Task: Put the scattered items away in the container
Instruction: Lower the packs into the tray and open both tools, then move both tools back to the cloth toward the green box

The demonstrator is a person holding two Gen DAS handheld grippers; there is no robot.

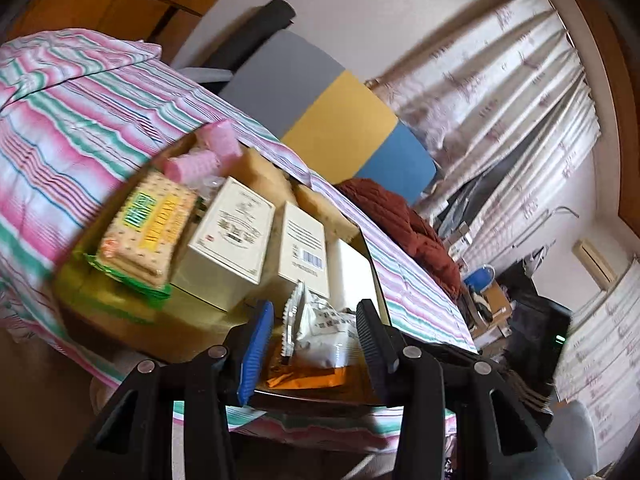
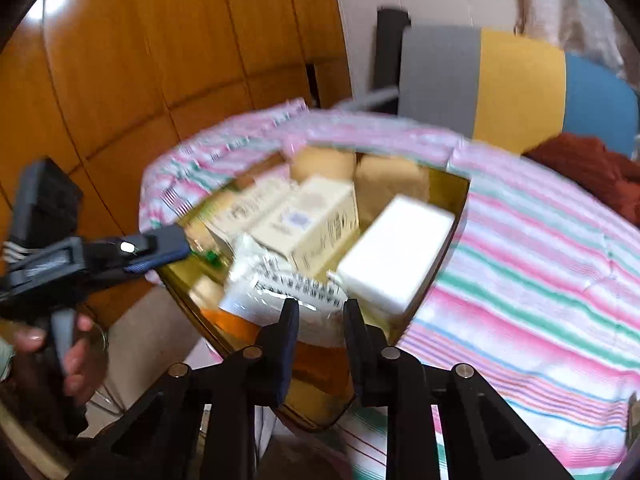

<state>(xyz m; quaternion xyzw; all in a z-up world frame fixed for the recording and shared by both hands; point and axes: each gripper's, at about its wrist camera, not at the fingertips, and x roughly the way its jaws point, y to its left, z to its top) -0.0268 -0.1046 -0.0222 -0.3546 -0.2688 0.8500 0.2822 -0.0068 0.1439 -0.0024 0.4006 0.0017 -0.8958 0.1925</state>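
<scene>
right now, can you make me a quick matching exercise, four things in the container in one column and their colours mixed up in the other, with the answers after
Things
1. hair rollers
2. cracker pack
3. flat packet under the white snack bag
4. plain block by the container's right wall

Colours
A. orange
B. white
C. pink
D. yellow and green wrapper

Pairs: 1-C, 2-D, 3-A, 4-B

All four lie inside the gold container on the striped cloth.
</scene>
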